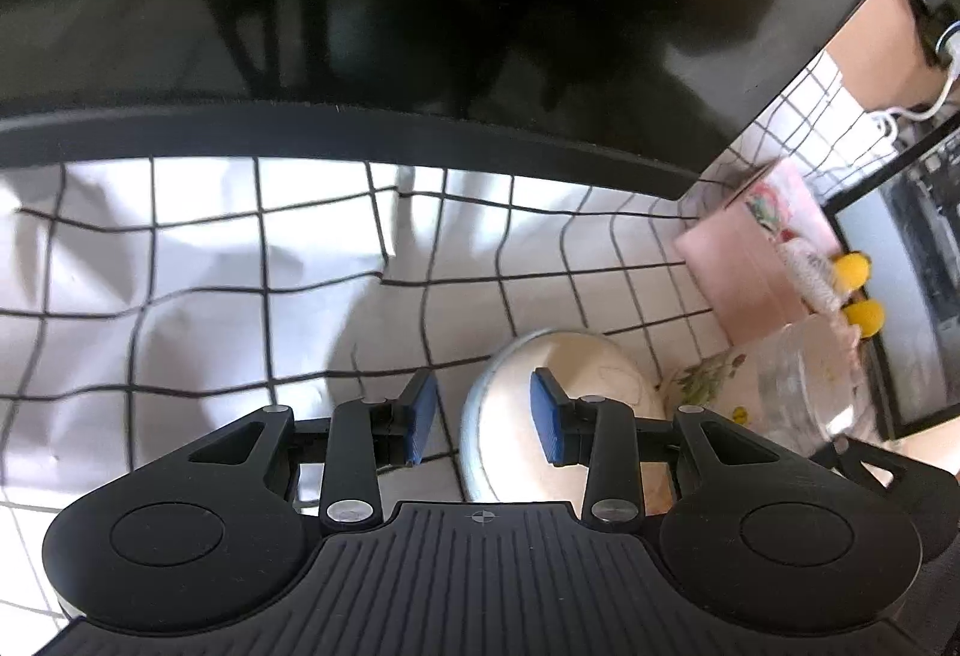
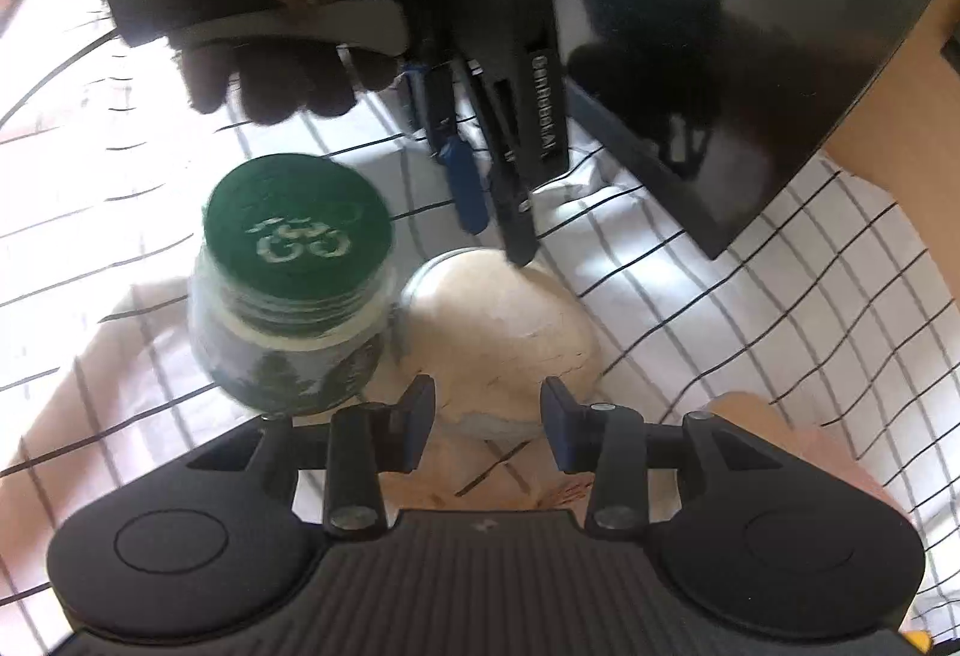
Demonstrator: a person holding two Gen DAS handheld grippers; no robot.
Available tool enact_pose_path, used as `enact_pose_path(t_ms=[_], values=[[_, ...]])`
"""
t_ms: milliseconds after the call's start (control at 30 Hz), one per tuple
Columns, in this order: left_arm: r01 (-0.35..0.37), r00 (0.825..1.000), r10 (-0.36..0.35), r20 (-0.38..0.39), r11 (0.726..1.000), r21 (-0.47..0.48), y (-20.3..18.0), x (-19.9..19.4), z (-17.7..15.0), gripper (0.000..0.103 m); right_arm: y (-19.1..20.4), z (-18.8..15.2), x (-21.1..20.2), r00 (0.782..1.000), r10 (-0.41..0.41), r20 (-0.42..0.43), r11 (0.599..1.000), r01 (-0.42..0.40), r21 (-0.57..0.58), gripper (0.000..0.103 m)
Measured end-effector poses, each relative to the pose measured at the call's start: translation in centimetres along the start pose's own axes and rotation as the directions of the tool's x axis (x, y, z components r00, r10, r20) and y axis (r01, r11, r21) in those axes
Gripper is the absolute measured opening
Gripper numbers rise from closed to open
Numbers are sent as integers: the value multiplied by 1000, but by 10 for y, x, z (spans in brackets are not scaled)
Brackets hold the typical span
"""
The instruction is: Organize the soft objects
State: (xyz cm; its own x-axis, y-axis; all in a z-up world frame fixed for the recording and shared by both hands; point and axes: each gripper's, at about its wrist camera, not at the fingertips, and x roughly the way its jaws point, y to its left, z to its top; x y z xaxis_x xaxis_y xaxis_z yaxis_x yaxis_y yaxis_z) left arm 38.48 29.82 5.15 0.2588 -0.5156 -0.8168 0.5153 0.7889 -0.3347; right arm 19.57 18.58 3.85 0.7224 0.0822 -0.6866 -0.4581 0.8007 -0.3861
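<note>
A round cream cushion [image 1: 576,380] lies on the checked white cloth [image 1: 180,296]. My left gripper [image 1: 483,425] is open, low over the cushion's left edge, its right pad over the cushion. In the right wrist view the same cushion [image 2: 498,332] lies just ahead of my right gripper [image 2: 487,425], which is open and empty. The left gripper [image 2: 498,212], held by a brown-gloved hand, reaches down to the cushion's far edge. A clear jar [image 2: 288,320] with a green lid stands left of the cushion, touching it.
A large black glossy panel [image 1: 420,26] stands behind the cloth. At right in the left wrist view are a pink box [image 1: 750,260], yellow pom-poms [image 1: 855,269], a clear jar [image 1: 804,386] and a framed picture [image 1: 912,266]. A white cable [image 1: 924,104] runs at far right.
</note>
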Motion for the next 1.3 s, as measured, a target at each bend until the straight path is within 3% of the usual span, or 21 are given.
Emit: enact_pose_path(t_ms=[100, 300, 600, 767, 933, 1167, 1300], values=[[-51, 999, 50, 14, 998, 45, -6, -1, 2, 38, 1, -3, -4, 1000, -15, 13, 1000, 15, 7, 38], [-22, 1000, 22, -6, 997, 70, -14, 3, 3, 38, 5, -1, 1, 990, -132, 39, 990, 134, -47, 36], [26, 999, -24, -27, 997, 76, -29, 11, -2, 41, 6, -10, -6, 999, -45, 20, 998, 46, -37, 36], [60, 998, -57, -32, 995, 83, -32, 8, -4, 40, 5, -16, -14, 997, -66, 36, 997, 67, -38, 36], [59, 998, -58, -35, 998, 24, -13, 12, 3, 40, 11, -16, -8, 998, -48, 26, 997, 50, -54, 36], [188, 980, -191, -48, 980, -63, -1, 24, 4, 41, 18, -19, -4, 999, -41, 16, 997, 42, -63, 37], [201, 976, -205, -70, 978, -53, -7, 31, 5, 51, 21, -21, -5, 999, -44, 23, 997, 46, -68, 39]])
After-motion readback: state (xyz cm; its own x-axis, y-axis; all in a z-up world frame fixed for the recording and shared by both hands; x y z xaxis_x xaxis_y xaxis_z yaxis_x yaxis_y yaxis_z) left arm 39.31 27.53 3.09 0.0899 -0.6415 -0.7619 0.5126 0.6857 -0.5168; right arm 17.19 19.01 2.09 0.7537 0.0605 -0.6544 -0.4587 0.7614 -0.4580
